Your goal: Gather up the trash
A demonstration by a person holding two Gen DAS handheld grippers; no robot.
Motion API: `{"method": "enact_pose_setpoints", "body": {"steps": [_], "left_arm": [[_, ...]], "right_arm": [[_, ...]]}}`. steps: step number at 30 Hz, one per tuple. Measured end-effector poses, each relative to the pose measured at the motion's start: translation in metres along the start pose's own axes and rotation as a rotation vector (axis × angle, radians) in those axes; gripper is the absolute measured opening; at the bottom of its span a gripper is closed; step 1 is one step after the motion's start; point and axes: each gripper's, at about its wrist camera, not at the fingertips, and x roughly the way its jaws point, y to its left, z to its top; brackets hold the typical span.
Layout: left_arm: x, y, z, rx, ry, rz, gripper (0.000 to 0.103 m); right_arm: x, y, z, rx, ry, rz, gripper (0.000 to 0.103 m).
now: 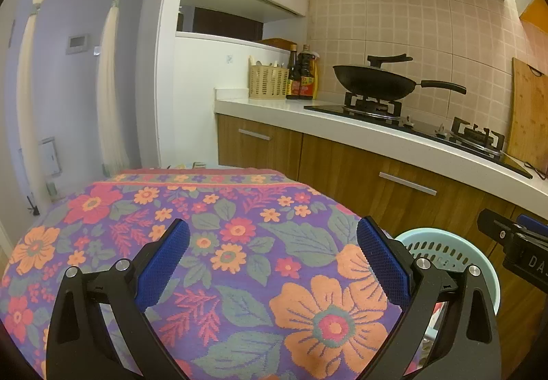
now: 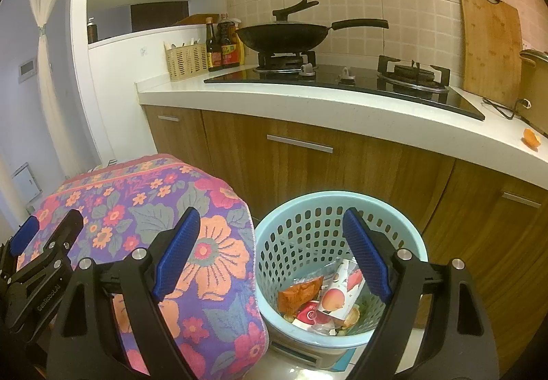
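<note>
In the left wrist view, the left gripper [image 1: 273, 236] is seen with its blue-padded jaws spread wide and nothing held between them. It is poised above a surface draped in a floral cloth [image 1: 219, 263] patterned in purple, orange and red. Nothing is seen lying on the cloth. At the right edge of the cloth, a pale blue perforated waste basket [image 1: 455, 249] is partly visible on the floor, just beside the draped surface. Part of the right gripper [image 1: 513, 243] is seen at the far right border, over the basket. Behind, a white countertop [image 1: 328, 126] runs above wooden cabinets, and a black wok [image 1: 375, 80] is set on the gas stove, with sauce bottles [image 1: 301, 75] and a woven utensil basket [image 1: 269, 82] near the corner.

In the right wrist view, the right gripper [image 2: 271, 236] is likewise shown with its jaws wide apart and empty. It is held over the waste basket [image 2: 308, 222], inside which the collected trash [image 2: 325, 297] is gathered: an orange snack wrapper, a packet printed with a peach, a red-and-white wrapper and small scraps. The floral cloth [image 2: 205, 243] is seen to the left, touching the basket rim. The left gripper [image 2: 44, 243] is visible at the lower left. An orange scrap [image 2: 531, 137] is seen on the countertop [image 2: 308, 102] at the far right, and a wooden cutting board [image 2: 489, 40] is leaned against the tiled wall.
</note>
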Motion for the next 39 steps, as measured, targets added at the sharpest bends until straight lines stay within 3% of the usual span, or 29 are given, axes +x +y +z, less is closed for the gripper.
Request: {"method": "enact_pose_setpoints", "body": {"steps": [33,39], "left_arm": [[-0.003,-0.003,0.002,0.039,-0.02,0.034,0.095],[0.003,0.009,0.003,-0.019,0.017,0.02,0.096]], "right_arm": [[0.001,0.001,0.004,-0.011,0.0,0.013,0.081],[0.0,0.001,0.006,-0.004,-0.005,0.018,0.081]]}}
